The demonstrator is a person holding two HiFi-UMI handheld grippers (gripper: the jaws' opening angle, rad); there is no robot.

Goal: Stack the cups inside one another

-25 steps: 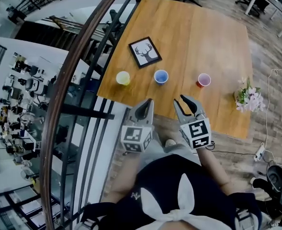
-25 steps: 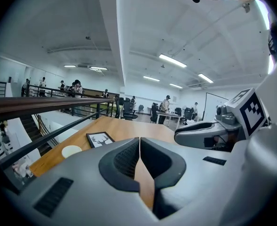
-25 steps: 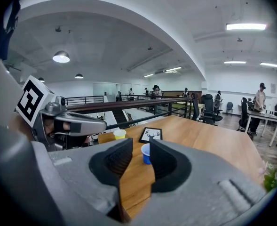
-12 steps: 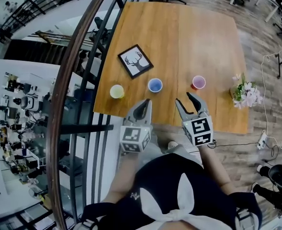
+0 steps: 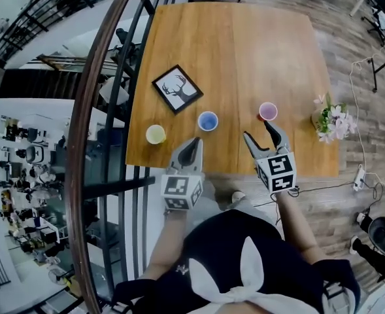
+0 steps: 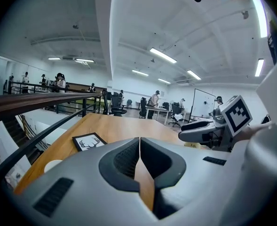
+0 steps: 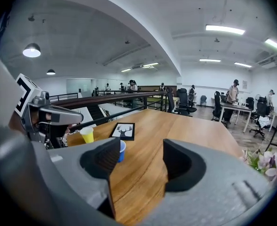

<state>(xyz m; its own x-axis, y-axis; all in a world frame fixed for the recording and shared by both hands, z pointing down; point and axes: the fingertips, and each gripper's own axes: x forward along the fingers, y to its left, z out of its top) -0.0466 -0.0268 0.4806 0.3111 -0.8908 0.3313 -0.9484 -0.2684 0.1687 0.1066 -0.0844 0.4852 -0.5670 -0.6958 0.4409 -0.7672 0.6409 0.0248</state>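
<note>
Three cups stand in a row near the wooden table's (image 5: pixel 244 44) front edge: a yellow cup (image 5: pixel 155 134), a blue cup (image 5: pixel 207 121) and a pink cup (image 5: pixel 267 111). My left gripper (image 5: pixel 195 142) is shut and empty, just short of the blue cup. Just below the pink cup, my right gripper (image 5: pixel 257 131) has its jaws opening with nothing between them. In the right gripper view the gripper (image 7: pixel 142 157) points along the table, with the blue cup (image 7: pixel 122 149) beside its left jaw and the yellow cup (image 7: pixel 87 134) further left; the pink cup is hidden. The left gripper (image 6: pixel 139 140) shows closed jaws.
A framed deer picture (image 5: pixel 177 88) lies behind the yellow and blue cups. A small bunch of flowers (image 5: pixel 329 120) sits at the table's right edge. A curved railing (image 5: pixel 100 110) runs along the left side. Office desks and people are far behind.
Both grippers have moved forward to the table's front edge, closer to the cups. The right jaws have spread wider; the left stay shut.
</note>
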